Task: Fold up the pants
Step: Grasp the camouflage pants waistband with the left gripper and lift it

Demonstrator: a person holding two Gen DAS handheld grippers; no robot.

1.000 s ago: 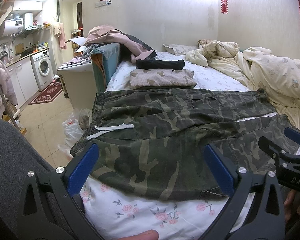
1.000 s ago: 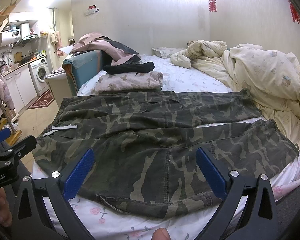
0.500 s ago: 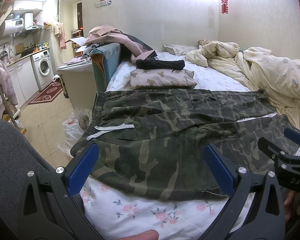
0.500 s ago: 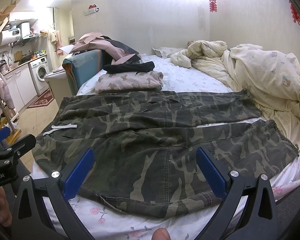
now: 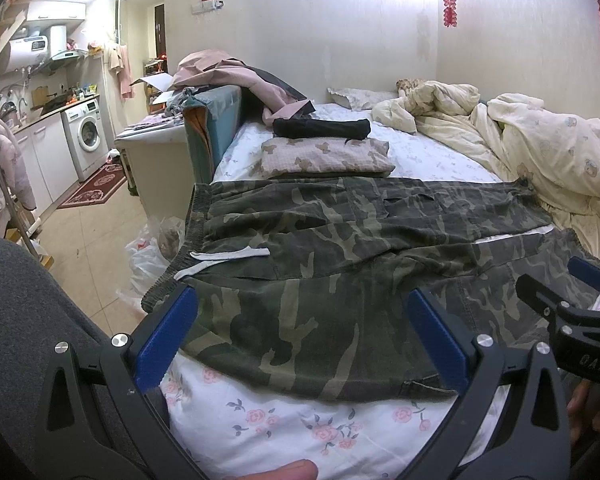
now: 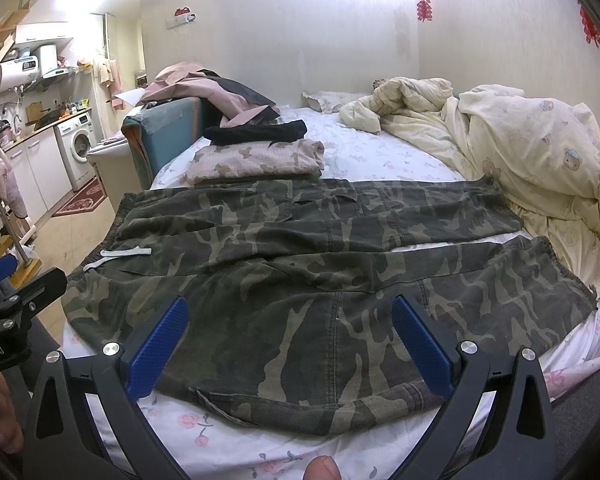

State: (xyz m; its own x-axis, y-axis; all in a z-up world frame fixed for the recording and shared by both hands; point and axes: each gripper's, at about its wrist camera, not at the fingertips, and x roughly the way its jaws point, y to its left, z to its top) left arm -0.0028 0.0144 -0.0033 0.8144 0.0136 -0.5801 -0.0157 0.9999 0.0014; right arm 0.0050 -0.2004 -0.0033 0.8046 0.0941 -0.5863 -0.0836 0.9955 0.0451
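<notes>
The camouflage pants (image 5: 340, 264) lie spread flat on the bed (image 5: 284, 420), both legs side by side with a narrow strip of sheet between them. Their long axis runs crosswise to your view — waistband (image 5: 196, 216) and white drawstring (image 5: 224, 258) at the left edge, leg cuffs (image 6: 568, 276) at the right. Your left tool (image 5: 304, 340) and right tool (image 6: 288, 344) both hover just short of the near leg, fingers spread wide, pinching nothing. The left tool is nearer the waistband; the right tool is nearer the cuffs. Judged from this layout, the first fold likely carries the near leg away from you onto the far leg.
</notes>
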